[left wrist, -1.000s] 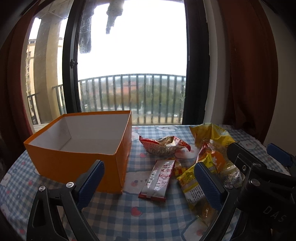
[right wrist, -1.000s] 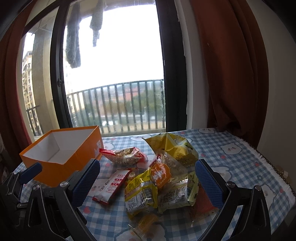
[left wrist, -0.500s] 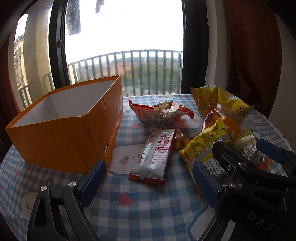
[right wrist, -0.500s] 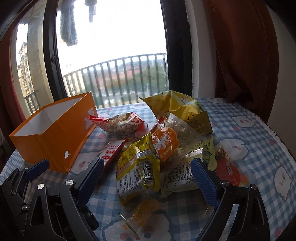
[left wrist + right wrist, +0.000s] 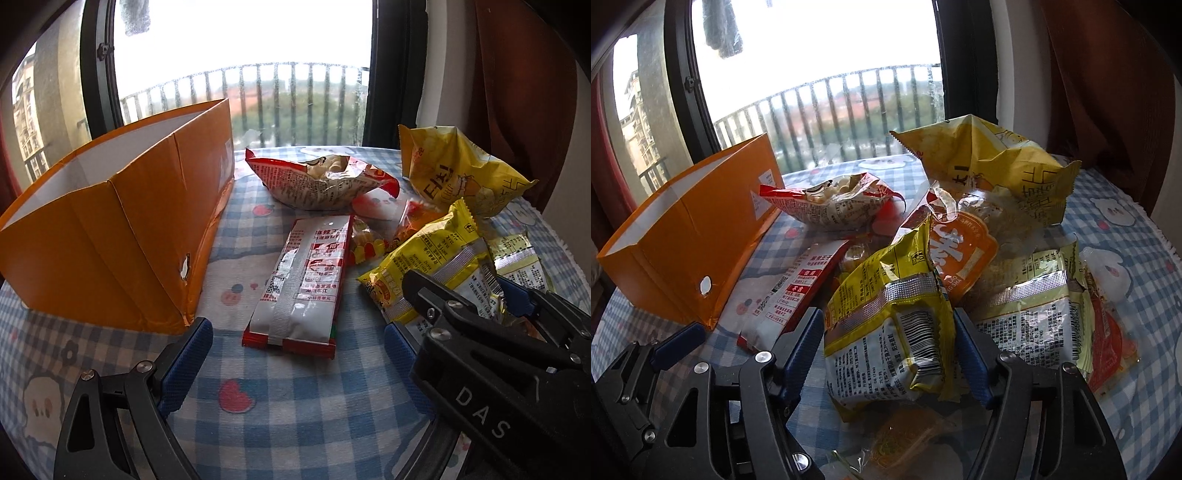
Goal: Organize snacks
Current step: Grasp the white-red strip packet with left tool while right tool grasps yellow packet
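One orange box (image 5: 122,236), seven snack packets (image 5: 886,332)

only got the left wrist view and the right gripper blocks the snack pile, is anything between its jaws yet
observer: yes, the yellow packet with the barcode sits between the right gripper's jaws, which have just been closing; can't tell if they press on it yet
operator: ok, anything hidden right around that packet
observer: a small clear packet of orange snack lies just under its near end
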Demonstrator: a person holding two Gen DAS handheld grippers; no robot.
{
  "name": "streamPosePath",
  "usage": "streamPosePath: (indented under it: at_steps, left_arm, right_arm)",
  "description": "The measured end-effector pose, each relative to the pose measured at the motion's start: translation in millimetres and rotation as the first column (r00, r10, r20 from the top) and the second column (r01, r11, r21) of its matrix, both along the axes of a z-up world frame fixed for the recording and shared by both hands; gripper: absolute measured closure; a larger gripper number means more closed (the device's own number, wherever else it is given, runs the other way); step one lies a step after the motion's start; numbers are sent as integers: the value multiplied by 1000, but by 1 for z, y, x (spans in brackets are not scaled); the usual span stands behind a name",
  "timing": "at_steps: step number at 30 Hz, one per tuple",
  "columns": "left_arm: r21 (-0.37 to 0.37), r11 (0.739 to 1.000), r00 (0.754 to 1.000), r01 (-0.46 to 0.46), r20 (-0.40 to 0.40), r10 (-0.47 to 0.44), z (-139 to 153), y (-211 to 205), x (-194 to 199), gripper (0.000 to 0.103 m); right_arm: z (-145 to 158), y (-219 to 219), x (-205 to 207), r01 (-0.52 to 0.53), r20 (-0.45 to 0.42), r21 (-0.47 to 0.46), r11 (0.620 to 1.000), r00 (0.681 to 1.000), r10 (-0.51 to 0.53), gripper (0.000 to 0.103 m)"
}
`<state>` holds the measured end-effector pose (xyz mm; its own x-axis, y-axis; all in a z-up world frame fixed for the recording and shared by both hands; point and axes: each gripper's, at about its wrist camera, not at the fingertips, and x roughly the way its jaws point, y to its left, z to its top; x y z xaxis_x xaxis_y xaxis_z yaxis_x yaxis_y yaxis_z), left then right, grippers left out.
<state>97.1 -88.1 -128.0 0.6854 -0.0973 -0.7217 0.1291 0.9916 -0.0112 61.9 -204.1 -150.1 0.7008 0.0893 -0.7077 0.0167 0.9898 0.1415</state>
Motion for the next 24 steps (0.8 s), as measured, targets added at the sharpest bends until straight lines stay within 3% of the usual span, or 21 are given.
streamPosePath:
  at_steps: [1, 10, 11, 20, 24]
  left_arm:
    - [0, 1000, 1000, 3, -6, -3, -1, -1, 1, 8]
    - [24, 1000, 1000, 11, -26, -10, 6, -12, 15, 9]
    - [19, 1000, 1000, 11, -29, -10, 8, -13, 18, 9]
    - [36, 999, 998, -12, -63, 14, 2, -17, 43, 9]
    - [45, 999, 998, -27, -52, 30, -6, -16, 49, 15]
  right_arm:
    - [-1, 0, 1, 0, -1, -1, 1000, 1000, 0, 43]
    - [6, -6, 6, 9, 27, -3, 1000, 1000, -9, 50]
    - [10, -7, 6, 22, 43, -18, 1000, 999, -21, 58]
    - [22, -9, 26, 31, 92, -29, 999, 995, -29, 62]
    - [19, -4, 34, 13, 95, -49, 999, 995, -8, 62]
